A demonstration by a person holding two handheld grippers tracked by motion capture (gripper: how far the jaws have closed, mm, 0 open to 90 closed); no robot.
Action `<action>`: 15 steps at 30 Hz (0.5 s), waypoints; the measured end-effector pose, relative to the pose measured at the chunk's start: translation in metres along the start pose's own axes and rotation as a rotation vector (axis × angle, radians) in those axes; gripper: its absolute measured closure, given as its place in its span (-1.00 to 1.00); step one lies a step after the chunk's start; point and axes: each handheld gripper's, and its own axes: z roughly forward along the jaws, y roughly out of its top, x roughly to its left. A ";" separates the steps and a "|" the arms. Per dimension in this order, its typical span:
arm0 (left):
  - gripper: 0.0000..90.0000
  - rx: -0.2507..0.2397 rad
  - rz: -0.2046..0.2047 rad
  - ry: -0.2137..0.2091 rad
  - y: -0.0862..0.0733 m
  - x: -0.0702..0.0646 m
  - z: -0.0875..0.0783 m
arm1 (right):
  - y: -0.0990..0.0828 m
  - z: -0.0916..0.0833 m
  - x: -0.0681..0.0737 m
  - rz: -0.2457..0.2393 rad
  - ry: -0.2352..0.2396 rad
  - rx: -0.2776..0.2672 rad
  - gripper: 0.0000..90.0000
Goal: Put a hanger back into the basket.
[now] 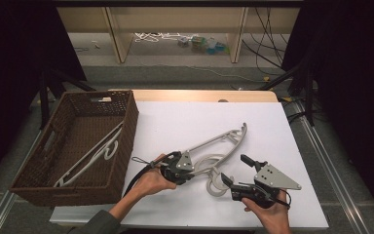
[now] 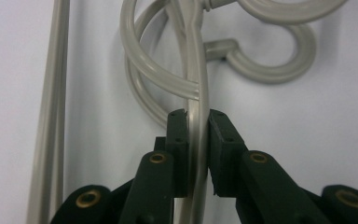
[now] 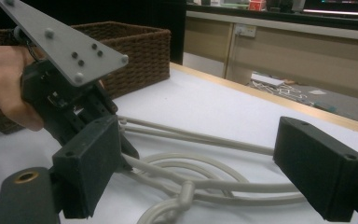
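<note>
Pale grey plastic hangers lie overlapped in the middle of the white table top, and two hooks curl together near the front. My left gripper comes in from the left and is shut on a thin bar of a hanger; its pads press on the bar from both sides. My right gripper sits just right of the hooks with its jaws wide open and nothing between the pads. In the right gripper view, the hanger loops lie on the table beyond its jaws, and the left gripper is at the left.
A dark wicker basket stands at the table's left edge with a white hanger inside it. The white sheet covers a wooden table. Behind it are a shelf unit and cables on the floor.
</note>
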 end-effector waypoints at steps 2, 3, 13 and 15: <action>0.80 -0.003 0.016 -0.002 0.003 0.000 -0.004 | 0.001 0.001 -0.001 -0.029 -0.011 -0.038 -0.65; 0.81 -0.029 -0.002 0.008 0.004 -0.001 -0.004 | 0.001 -0.001 0.001 -0.010 -0.014 -0.018 -0.65; 0.81 -0.118 -0.027 0.030 0.017 -0.001 -0.029 | 0.005 -0.004 0.004 -0.031 0.015 -0.045 -0.64; 0.81 -0.138 -0.046 0.031 0.019 0.000 -0.034 | 0.005 -0.005 0.004 -0.036 0.007 -0.060 -0.64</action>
